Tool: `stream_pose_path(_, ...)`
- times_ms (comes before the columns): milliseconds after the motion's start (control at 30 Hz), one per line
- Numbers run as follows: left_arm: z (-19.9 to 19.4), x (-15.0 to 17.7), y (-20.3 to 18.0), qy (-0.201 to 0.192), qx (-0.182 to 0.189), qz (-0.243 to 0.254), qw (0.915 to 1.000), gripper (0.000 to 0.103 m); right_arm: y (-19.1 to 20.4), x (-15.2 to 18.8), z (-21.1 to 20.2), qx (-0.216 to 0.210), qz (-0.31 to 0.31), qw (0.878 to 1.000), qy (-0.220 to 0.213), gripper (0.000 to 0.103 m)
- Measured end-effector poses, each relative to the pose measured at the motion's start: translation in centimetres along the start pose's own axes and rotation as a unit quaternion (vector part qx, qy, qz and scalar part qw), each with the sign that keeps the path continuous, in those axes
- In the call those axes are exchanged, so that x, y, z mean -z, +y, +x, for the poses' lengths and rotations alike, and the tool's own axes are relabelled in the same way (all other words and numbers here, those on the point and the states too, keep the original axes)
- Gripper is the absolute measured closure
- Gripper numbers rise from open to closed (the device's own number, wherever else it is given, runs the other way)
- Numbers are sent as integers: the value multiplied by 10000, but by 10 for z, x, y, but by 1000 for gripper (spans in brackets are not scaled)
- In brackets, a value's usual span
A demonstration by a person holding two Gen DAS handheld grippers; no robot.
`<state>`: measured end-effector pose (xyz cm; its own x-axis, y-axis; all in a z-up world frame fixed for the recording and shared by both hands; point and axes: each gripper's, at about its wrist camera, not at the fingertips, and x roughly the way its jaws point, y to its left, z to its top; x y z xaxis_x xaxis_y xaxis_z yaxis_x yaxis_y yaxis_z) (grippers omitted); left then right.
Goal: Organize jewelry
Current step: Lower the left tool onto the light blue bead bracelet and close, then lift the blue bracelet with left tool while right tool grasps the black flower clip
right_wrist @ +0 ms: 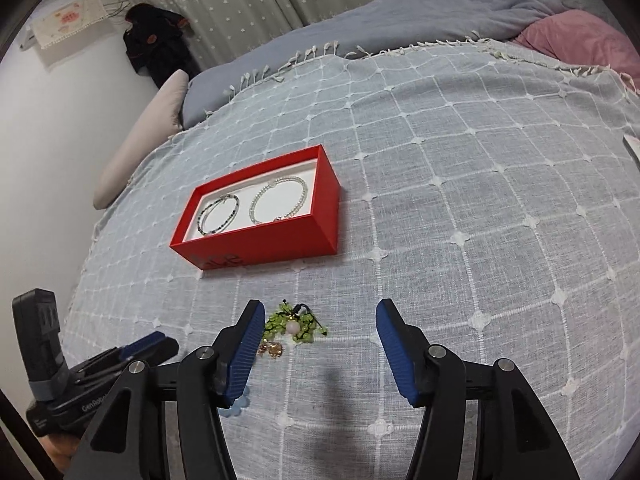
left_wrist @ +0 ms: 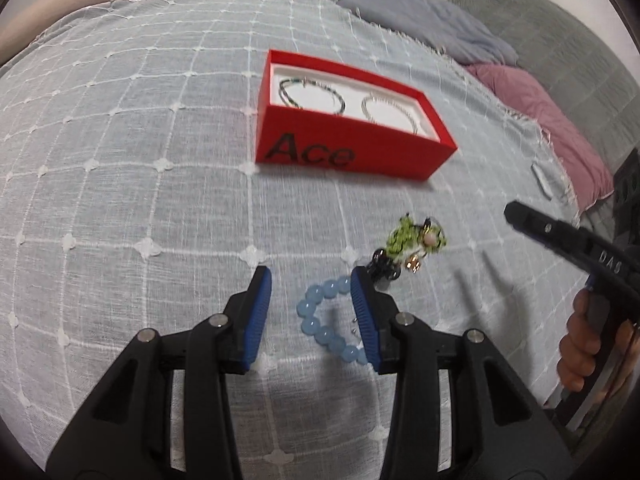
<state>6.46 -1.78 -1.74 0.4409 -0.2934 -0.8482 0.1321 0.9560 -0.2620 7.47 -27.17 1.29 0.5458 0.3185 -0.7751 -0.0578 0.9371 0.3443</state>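
Note:
A red box [left_wrist: 372,144] [right_wrist: 280,242] lies on the checked bedspread, with a dark beaded bracelet [left_wrist: 310,94] [right_wrist: 220,214] and a pale beaded bracelet [left_wrist: 390,114] [right_wrist: 278,200] inside it. Nearer, a light blue bead bracelet [left_wrist: 320,320] lies flat between the fingers of my left gripper [left_wrist: 311,276], which is open; its pads do not press on the beads. A green beaded piece [left_wrist: 416,238] [right_wrist: 296,324], black beads [left_wrist: 384,268] and a gold charm [left_wrist: 414,266] [right_wrist: 272,350] lie just beyond. My right gripper [right_wrist: 320,308] hangs open over the bedspread, the green piece beside its left finger.
The right gripper body [left_wrist: 568,240] and a hand [left_wrist: 580,344] show at the left wrist view's right edge. A small white object [left_wrist: 542,180] lies near the bedspread's fringe. A pink blanket [left_wrist: 540,120], a grey-blue duvet [right_wrist: 400,20] and a pillow [right_wrist: 140,140] border the bedspread.

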Motion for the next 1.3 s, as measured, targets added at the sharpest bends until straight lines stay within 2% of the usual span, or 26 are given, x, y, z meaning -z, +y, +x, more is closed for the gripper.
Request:
stream_pose_path(233, 12, 7, -9, 248, -69, 199, 9995, 60, 6, 3, 0, 188, -198, 9996, -37, 44)
stream_pose_path(367, 27, 14, -14, 534, -153, 207, 9982, 60, 8, 5, 2, 126, -210, 9997, 32, 44)
stream_pose_path(467, 29, 17, -20, 468, -353, 321, 9978, 61, 7, 6, 5, 176, -216, 9996, 82, 44)
stream_pose_path(600, 31, 20, -27, 380, -579, 455, 9966, 87, 6, 7, 9, 224, -177, 9995, 164, 44)
stream_pose_path(633, 31, 19, -27, 377, -561, 450, 9967, 90, 6, 7, 10, 225, -165, 9995, 174, 44)
stream_pose_path(1000, 11, 7, -15, 134, -239, 238, 9993, 90, 23, 15, 15, -62, -455, 9986, 246, 47)
stream_pose_path(1200, -6, 7, -1, 1, 62, 63, 10000, 90, 32, 23, 27, -381, -478, 9969, 489, 57)
stream_pose_path(1300, -7, 3, -8, -19, 296, -12, 9996, 90, 43, 28, 31, -402, -695, 9955, 493, 62)
